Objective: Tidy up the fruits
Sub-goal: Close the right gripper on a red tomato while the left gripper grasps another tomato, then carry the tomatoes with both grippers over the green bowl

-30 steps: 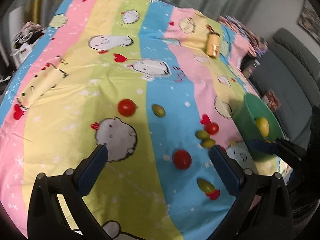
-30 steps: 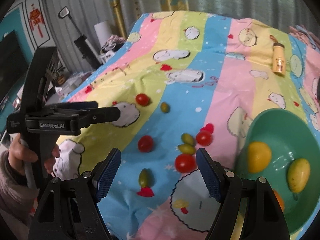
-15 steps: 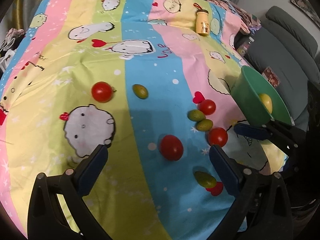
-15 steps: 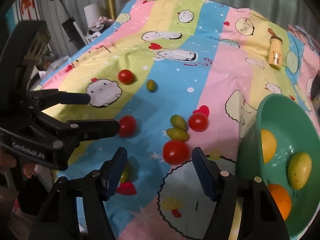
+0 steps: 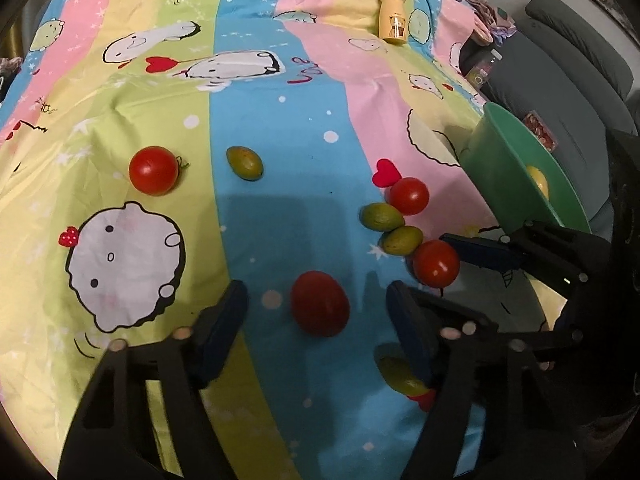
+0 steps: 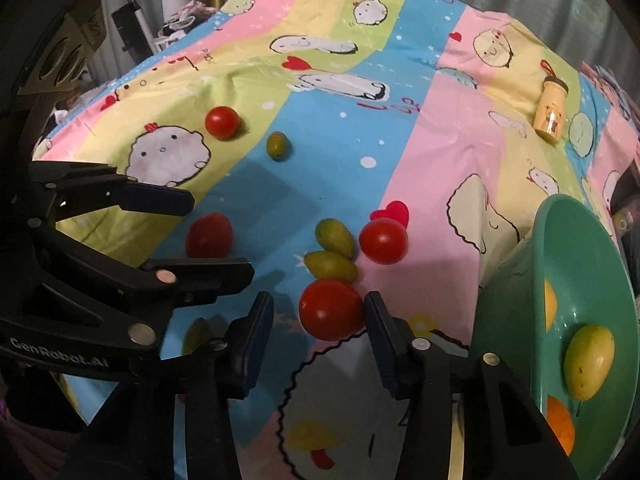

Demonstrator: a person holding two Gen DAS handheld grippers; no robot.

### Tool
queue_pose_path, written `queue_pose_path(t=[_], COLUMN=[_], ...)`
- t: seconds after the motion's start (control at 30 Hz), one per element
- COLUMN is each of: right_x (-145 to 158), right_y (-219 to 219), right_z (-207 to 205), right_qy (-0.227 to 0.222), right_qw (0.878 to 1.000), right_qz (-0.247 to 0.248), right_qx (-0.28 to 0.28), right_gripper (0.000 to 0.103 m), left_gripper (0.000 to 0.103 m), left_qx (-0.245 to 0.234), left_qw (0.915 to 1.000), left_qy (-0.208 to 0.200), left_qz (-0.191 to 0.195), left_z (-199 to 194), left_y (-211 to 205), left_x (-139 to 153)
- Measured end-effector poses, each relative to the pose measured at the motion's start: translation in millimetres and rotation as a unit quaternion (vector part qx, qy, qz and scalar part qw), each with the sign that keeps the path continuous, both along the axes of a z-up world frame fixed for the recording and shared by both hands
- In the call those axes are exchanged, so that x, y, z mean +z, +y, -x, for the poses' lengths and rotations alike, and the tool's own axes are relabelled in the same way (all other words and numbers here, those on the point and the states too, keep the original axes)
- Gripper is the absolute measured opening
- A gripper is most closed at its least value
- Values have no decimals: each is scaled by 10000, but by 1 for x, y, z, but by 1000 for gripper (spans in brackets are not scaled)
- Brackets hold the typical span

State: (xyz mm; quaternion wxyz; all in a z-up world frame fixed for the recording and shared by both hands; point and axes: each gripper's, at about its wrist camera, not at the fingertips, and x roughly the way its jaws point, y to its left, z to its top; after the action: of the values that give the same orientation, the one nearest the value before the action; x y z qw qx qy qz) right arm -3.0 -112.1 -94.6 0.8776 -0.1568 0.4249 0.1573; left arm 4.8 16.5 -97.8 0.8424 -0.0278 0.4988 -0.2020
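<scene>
Red tomatoes and small green fruits lie scattered on a striped cartoon cloth. My left gripper (image 5: pixel 316 312) is open, low over the cloth, with a red tomato (image 5: pixel 319 304) between its fingers, not gripped. My right gripper (image 6: pixel 320 320) is open around another red tomato (image 6: pixel 331 309), whose right side is at the right finger. Two green fruits (image 6: pixel 331 267) and a third tomato (image 6: pixel 383 241) lie just beyond it. A green bowl (image 6: pixel 576 240) at the right holds yellow and orange fruit. The left gripper also shows in the right wrist view (image 6: pixel 188 232).
A far tomato (image 5: pixel 153 170) and a lone green fruit (image 5: pixel 245 163) lie at mid-cloth. Another green fruit (image 5: pixel 400 376) lies under my left gripper's right finger. A small yellow bottle (image 5: pixel 393 20) lies at the back. A grey sofa (image 5: pixel 560 56) stands beyond the right edge.
Both grippers moved forward and down toward the cloth. The left now brackets one tomato, the right brackets another. Both have narrowed somewhat but stay open.
</scene>
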Motion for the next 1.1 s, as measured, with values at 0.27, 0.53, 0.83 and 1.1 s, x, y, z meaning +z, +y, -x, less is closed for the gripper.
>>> queue_pose_path(t=[0.27,0.53,0.83,1.1], right_x=[-4,-2,17,41], right_y=[-4,-4,-4,-10], right_z=[-5,-1,10,21], right_qy=[116,91,-130,-467], right_qw=[9997,9994,9982,9961], right_qz=[-200,-303,-520,-710], right_qx=[48,122,253,253], right_gripper=[36,35,35,35], left_gripper=[32,27,27,27], left_qx=[46,113,203,262], left_qw=[10000,9999,9996,9983], left_qy=[10,31,-178,-518], left_qz=[75,118,121,-47], left_z=[0,4,13,20], left_y=[5,7,9,5], left_x=[-1,0,20,44])
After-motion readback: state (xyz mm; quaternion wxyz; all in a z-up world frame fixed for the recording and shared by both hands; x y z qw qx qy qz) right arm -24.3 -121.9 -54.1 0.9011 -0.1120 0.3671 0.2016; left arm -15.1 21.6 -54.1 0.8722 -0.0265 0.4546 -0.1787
